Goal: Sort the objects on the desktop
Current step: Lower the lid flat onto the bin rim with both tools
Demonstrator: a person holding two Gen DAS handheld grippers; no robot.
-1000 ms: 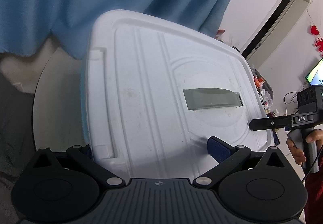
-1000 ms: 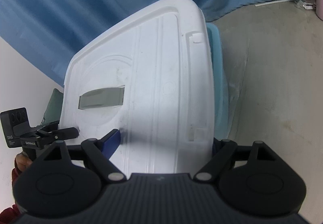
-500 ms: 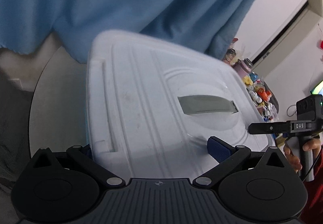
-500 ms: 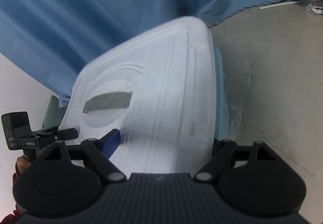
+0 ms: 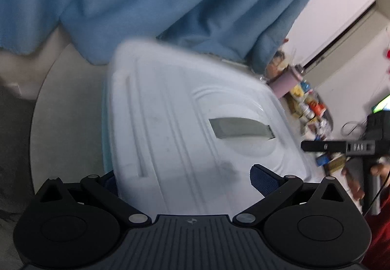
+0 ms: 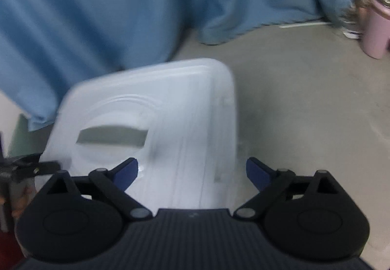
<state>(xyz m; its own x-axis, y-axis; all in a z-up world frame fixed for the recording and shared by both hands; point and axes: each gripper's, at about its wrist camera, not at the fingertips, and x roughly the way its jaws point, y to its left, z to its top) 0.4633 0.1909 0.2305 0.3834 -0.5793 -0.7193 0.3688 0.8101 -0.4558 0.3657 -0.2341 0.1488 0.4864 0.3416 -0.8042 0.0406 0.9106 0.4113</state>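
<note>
- Fingers of the right gripper (image 6: 192, 171) are spreading apart, letting go of the white lid (image 6: 156, 121); its right pad stands clear of the lid's edge.
- Fingers of the left gripper (image 5: 185, 178) straddle the lid's near edge, clamped on it as far as the blurred view shows.
- Lid sits on the pale blue bin (image 5: 105, 148), covering it, on the counter (image 6: 304, 104).
- Beyond the lid's far right corner stand a pink cup (image 5: 284, 82) and 1 cluster of small colourful items (image 5: 312, 109), near but apart.
- Judging by this, the bin is closed and those items remain unsorted; most of the work looks left.
</note>
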